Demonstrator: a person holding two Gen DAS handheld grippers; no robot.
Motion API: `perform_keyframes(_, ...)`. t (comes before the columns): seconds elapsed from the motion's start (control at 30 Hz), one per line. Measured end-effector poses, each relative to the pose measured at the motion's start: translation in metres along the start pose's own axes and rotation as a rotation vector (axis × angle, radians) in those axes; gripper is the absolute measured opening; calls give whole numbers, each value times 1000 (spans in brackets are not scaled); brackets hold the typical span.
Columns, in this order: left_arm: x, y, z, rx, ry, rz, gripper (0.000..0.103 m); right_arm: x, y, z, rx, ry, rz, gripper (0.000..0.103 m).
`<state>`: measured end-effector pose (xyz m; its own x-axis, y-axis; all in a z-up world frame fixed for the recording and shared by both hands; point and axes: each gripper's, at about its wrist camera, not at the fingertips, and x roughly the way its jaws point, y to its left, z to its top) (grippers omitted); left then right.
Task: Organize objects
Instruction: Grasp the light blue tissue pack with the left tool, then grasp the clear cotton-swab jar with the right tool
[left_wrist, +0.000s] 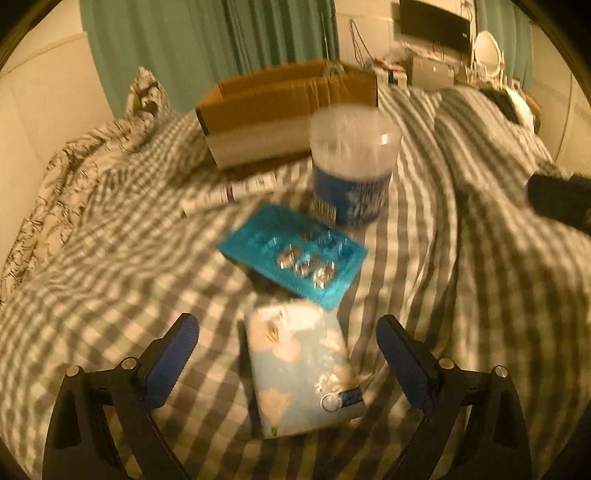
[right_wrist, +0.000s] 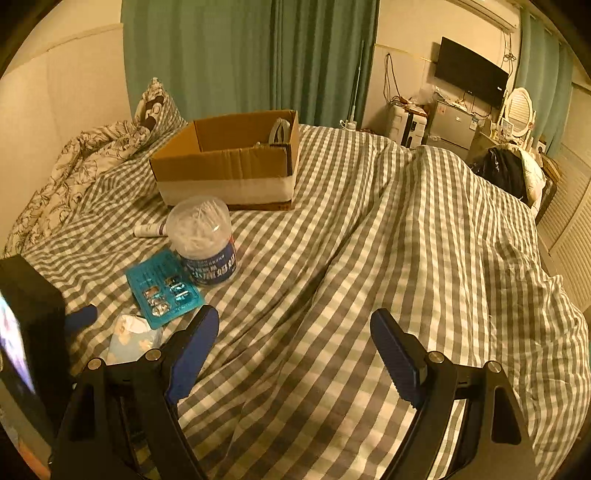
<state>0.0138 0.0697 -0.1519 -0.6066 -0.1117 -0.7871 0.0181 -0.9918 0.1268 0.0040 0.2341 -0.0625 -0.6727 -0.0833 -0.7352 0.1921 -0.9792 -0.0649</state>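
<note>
On a grey checked bedspread lie a light blue tissue pack (left_wrist: 301, 373), a teal blister card of pills (left_wrist: 293, 253), a clear tub of cotton swabs (left_wrist: 352, 168) and a white tube (left_wrist: 231, 192). Behind them stands an open cardboard box (left_wrist: 286, 110). My left gripper (left_wrist: 288, 334) is open, its jaws on either side of the tissue pack, not touching it. My right gripper (right_wrist: 293, 328) is open and empty over bare bedspread, right of the tissue pack (right_wrist: 131, 339), the pill card (right_wrist: 164, 288), the swab tub (right_wrist: 203, 240) and the tube (right_wrist: 149, 230). The box (right_wrist: 229, 166) holds something pale.
A patterned pillow and quilt (right_wrist: 85, 162) lie at the bed's far left. A raised fold in the bedspread (right_wrist: 424, 192) runs to the right. Green curtains, a TV (right_wrist: 471, 77), a small fridge and a mirror stand beyond the bed.
</note>
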Motion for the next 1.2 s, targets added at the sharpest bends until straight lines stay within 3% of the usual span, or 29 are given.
perform_keyframes(0.03, 5, 1, -2, -4, 18, -14, 87, 1, 1, -1, -2, 3, 0, 84)
perform_keyframes(0.1, 14, 3, -6, -8, 53, -33, 64, 3, 4, -1, -6, 10, 3, 84)
perform_keyframes(0.13, 14, 4, -6, -3, 53, -45, 59, 4, 6, -2, -10, 13, 3, 84)
perform_keyframes(0.37, -17, 29, 14, -55, -22, -87, 57, 5, 19, 2, -52, 4, 27, 84)
perform_keyframes(0.6, -34, 78, 52, -91, -112, -14, 57, 15, 44, 15, -113, -10, 62, 84)
perform_keyframes(0.8, -26, 106, 63, -130, -115, -5, 57, 35, 68, 30, -153, -5, 77, 84)
perform_keyframes(1.2, 0, 111, 79, -104, -95, -1, 57, 78, 80, 64, -148, 37, 84, 84)
